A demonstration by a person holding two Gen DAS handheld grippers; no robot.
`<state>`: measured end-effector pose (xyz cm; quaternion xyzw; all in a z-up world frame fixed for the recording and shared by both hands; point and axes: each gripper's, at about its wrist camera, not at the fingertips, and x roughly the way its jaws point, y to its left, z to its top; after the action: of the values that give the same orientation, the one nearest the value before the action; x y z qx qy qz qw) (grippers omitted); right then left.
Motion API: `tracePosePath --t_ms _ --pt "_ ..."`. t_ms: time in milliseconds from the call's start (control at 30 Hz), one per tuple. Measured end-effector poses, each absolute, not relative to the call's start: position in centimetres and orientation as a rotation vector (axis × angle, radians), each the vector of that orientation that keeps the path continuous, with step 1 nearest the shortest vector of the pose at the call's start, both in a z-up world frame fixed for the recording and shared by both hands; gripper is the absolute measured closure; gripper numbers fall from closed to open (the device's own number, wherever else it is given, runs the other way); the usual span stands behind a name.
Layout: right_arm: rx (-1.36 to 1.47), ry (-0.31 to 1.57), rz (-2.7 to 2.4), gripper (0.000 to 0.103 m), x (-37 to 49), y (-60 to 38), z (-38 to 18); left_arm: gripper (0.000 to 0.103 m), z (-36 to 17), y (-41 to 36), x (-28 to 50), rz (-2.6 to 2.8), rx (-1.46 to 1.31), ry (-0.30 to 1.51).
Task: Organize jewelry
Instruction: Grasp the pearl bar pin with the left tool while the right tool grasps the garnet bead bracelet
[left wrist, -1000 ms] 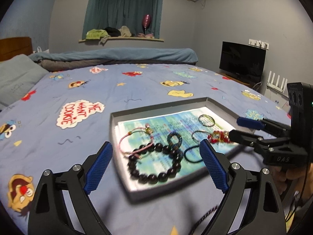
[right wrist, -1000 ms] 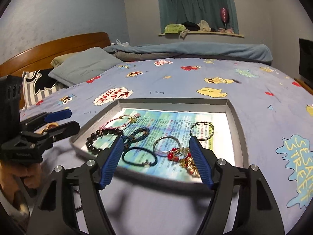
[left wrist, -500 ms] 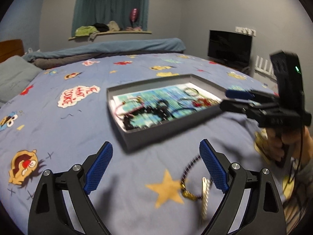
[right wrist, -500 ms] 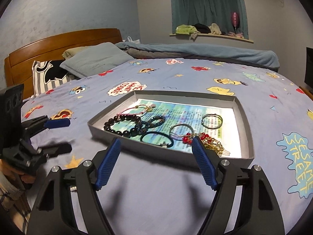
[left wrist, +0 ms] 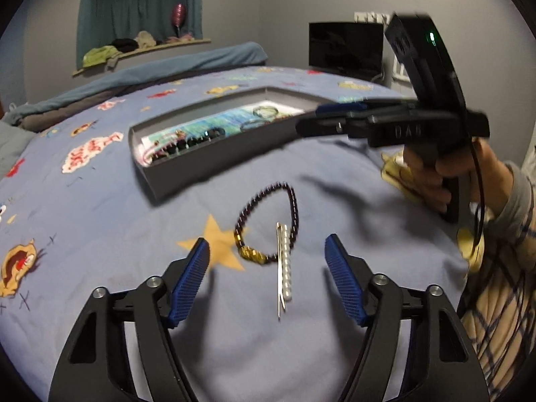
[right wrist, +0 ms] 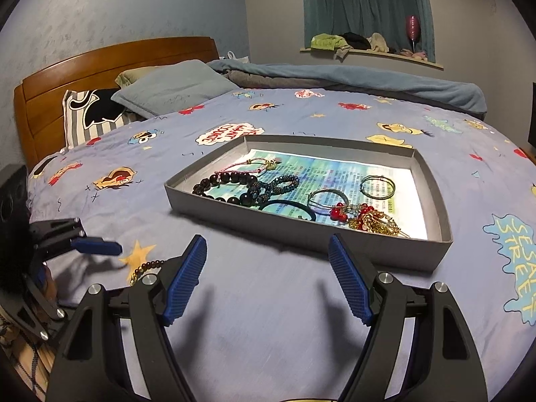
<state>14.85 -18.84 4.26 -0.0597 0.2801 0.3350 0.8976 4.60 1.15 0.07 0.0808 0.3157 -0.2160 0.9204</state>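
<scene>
Swung off the tray (left wrist: 214, 164), left tongs (left wrist: 266, 278) now hover closing, nothing gripped, over a silver hair clip (left wrist: 284, 264), probably, lengthwise between them atop the bracelet (left wrist: 294, 201) on the bed; right tongs (right wrist: 268, 278) gape empty.

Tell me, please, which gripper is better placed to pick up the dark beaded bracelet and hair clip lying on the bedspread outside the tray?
Left. The left gripper frames the dark beaded bracelet and hair clip, its jaws closing. The right gripper faces the tray.
</scene>
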Motion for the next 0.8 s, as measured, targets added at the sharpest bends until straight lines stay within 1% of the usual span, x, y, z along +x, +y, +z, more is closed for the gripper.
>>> tracePosePath --t_ms 33,67,100,167,200,467,600,733,800 --pt "-0.124 0.582 0.696 0.029 14.8 -18.8 4.2 0.051 -0.3 1.1 4.7 -0.445 0.168 0.667" --pt "-0.124 0.587 0.699 0.029 14.8 -18.7 4.1 0.074 -0.6 1.1 4.8 -0.449 0.17 0.684" --pt "-0.123 0.593 0.706 0.029 14.8 -18.6 4.1 0.083 -1.0 1.0 4.9 -0.454 0.183 0.707" --pt "-0.126 0.601 0.716 0.029 14.8 -18.3 3.9 0.092 -1.4 0.6 4.7 -0.46 0.213 0.713" --pt "-0.13 0.605 0.722 0.029 14.7 -18.1 3.8 0.095 -1.3 0.6 4.6 -0.465 0.218 0.707" --pt "-0.147 0.649 0.781 0.029 14.2 -16.8 3.1 0.095 0.3 3.2 4.3 -0.478 0.117 0.648" --pt "-0.155 0.676 0.813 0.029 14.0 -16.0 2.6 0.095 0.6 5.1 4.7 -0.393 0.06 0.633" --pt "-0.176 0.696 0.838 0.034 13.6 -15.0 2.3 0.095 0.7 6.0 5.4 -0.319 0.028 0.637" --pt "-0.198 0.711 0.847 0.035 13.4 -14.2 1.9 0.095 0.8 6.2 5.5 -0.296 0.02 0.634"
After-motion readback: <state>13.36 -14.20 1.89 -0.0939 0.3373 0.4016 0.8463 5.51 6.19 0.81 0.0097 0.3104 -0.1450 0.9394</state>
